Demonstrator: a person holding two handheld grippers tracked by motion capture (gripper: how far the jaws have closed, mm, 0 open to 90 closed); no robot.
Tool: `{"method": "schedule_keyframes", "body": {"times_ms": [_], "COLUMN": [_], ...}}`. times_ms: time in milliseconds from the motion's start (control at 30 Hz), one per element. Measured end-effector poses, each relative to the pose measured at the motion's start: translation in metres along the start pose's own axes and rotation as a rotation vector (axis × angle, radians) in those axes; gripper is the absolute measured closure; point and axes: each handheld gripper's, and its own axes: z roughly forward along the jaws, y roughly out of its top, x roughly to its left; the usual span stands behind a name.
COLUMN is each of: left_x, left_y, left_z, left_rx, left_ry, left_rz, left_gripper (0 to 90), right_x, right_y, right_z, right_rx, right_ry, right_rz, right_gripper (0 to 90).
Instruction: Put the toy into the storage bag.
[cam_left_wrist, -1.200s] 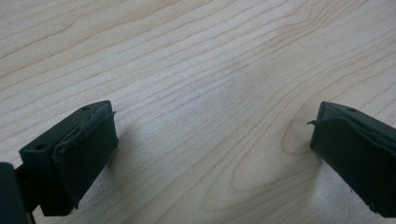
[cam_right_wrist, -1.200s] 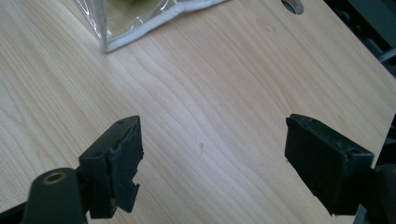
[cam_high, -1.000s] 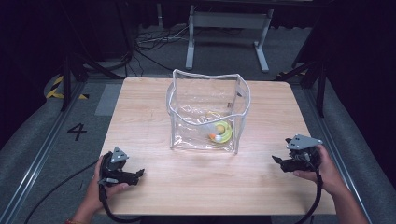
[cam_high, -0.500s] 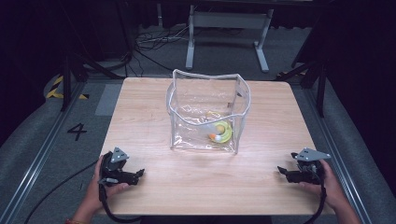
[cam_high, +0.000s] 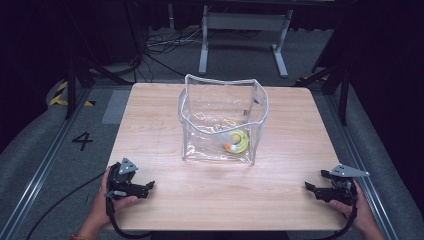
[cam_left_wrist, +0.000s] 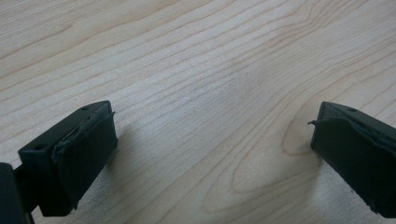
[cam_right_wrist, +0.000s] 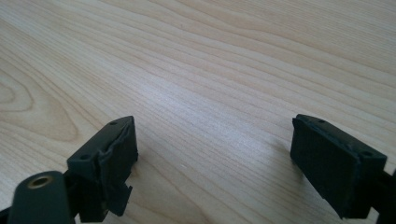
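A clear plastic bag (cam_high: 222, 120) stands upright and open-topped at the middle of the wooden table (cam_high: 150, 125). Inside it, at the bottom right, lies a small yellow, green and orange toy (cam_high: 236, 141). My left gripper (cam_high: 148, 187) rests at the near left edge, open, with bare wood between its pads (cam_left_wrist: 212, 135). Low over the near right corner, my right gripper (cam_high: 314, 181) is open too. Its jaws have just been opening, and nothing lies between them (cam_right_wrist: 215, 140). Both grippers point inward, well apart from the bag.
Grey metal stand legs (cam_high: 242, 30) and cables (cam_high: 160, 45) lie on the floor beyond the table. A number 4 (cam_high: 82, 141) and yellow-black tape (cam_high: 60, 95) mark the floor at the left. Dark rails run along both sides.
The right gripper has sunk and drawn back toward the near right corner of the table. The left gripper and the bag have stayed where they were.
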Motion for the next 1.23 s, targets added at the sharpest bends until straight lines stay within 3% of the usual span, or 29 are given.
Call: {"method": "schedule_keyframes", "body": {"times_ms": [300,1233], "left_x": [-0.0019,-0.0025], "left_y": [-0.0002,-0.0003], "left_z": [0.0,-0.0001], "left_rx": [-0.001,0.0], "left_ry": [0.003,0.011], "left_rz": [-0.021,-0.027], "left_gripper": [0.5,0.3], "right_x": [0.0021,0.002], "right_y": [-0.0004,-0.0004], "right_z": [-0.0004,-0.0004], "right_rx": [0.001,0.001], "right_ry": [-0.019,-0.019], "right_rz": [0.016,0.016], "right_gripper": [14.8,14.8]}}
